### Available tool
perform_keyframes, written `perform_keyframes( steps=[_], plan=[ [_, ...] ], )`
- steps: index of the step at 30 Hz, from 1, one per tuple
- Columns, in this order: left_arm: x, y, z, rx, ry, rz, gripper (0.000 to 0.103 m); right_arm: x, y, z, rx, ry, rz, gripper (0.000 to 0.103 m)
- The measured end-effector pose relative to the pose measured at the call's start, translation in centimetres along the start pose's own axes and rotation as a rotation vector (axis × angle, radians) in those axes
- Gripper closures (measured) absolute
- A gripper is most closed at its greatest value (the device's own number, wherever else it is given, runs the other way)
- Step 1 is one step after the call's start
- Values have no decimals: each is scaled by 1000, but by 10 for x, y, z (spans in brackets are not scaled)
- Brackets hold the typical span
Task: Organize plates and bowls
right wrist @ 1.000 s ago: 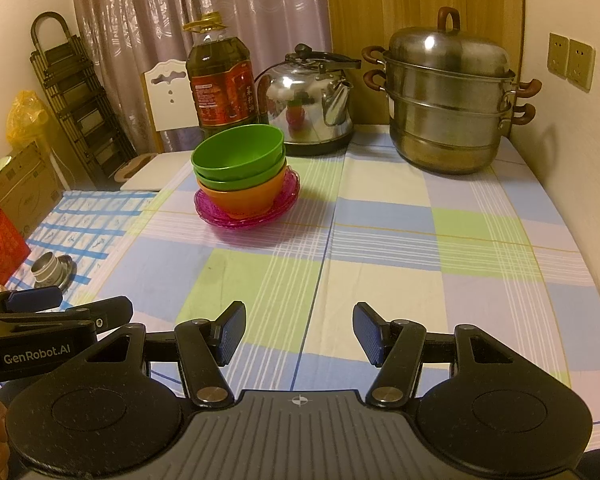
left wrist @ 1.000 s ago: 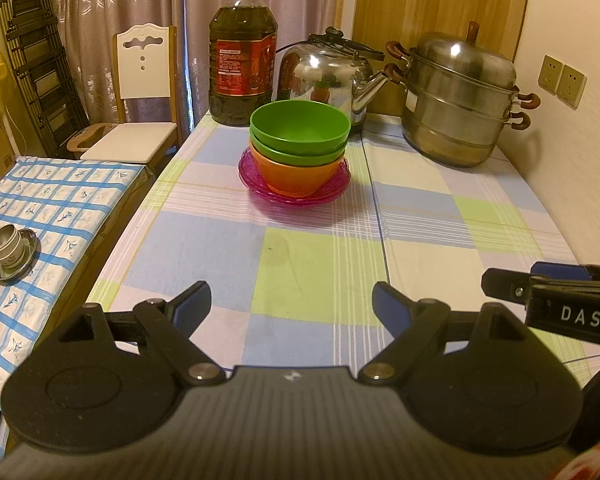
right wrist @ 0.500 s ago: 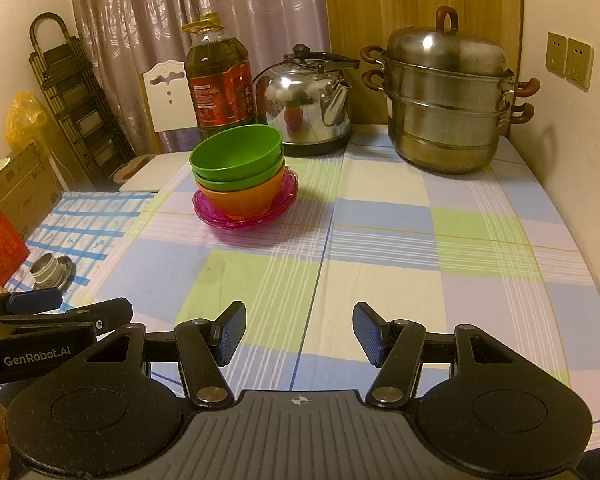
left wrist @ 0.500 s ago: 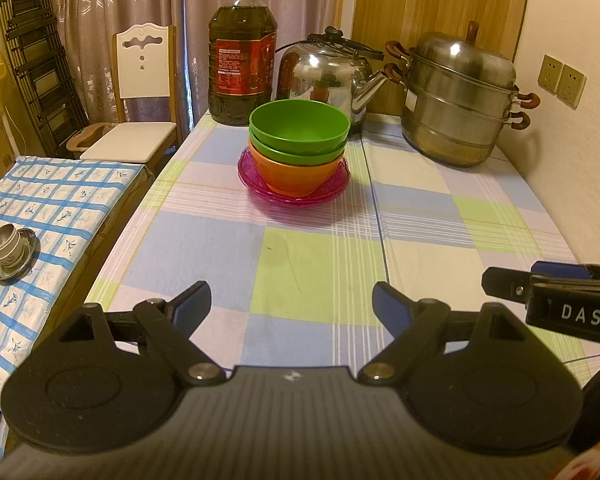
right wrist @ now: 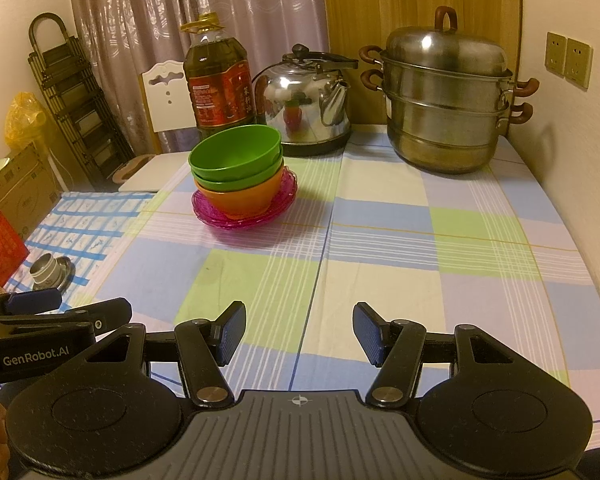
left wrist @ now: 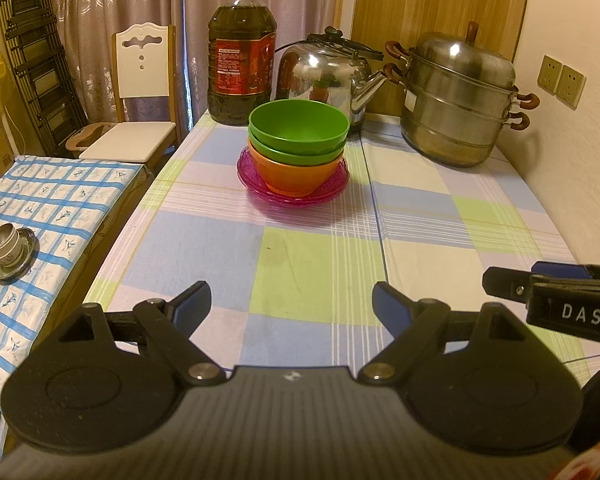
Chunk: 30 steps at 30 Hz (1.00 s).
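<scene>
Two green bowls (left wrist: 299, 130) (right wrist: 236, 156) sit nested in an orange bowl (left wrist: 294, 174) (right wrist: 242, 198), all stacked on a pink plate (left wrist: 336, 188) (right wrist: 284, 196) at the far middle of the checked table. My left gripper (left wrist: 291, 304) is open and empty, low over the near table edge, well short of the stack. My right gripper (right wrist: 299, 330) is open and empty, also near the front edge. Each gripper shows at the side of the other's view, the right one (left wrist: 500, 280) and the left one (right wrist: 116, 308).
Behind the stack stand a large oil bottle (left wrist: 242, 60) (right wrist: 218, 84), a steel kettle (left wrist: 328, 68) (right wrist: 308, 96) and a steel steamer pot (left wrist: 456, 100) (right wrist: 444, 96). A wall runs along the right. A lower side table (left wrist: 48, 200) with a metal cup (left wrist: 8, 244) and a chair (left wrist: 140, 120) stand left.
</scene>
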State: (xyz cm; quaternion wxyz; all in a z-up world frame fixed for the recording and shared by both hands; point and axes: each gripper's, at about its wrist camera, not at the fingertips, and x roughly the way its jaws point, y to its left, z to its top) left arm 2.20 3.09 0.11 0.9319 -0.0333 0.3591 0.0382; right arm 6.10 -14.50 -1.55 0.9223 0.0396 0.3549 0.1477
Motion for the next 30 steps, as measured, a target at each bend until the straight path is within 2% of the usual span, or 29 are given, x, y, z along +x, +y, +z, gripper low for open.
perform_keyframes(
  steps=[23, 30],
  plan=[
    [1, -2, 0, -6, 1, -6, 17, 0, 0, -1, 2, 2, -1, 44],
    [3, -14, 1, -11, -21, -21, 15, 1, 0, -4, 5, 5, -3, 44]
  ],
)
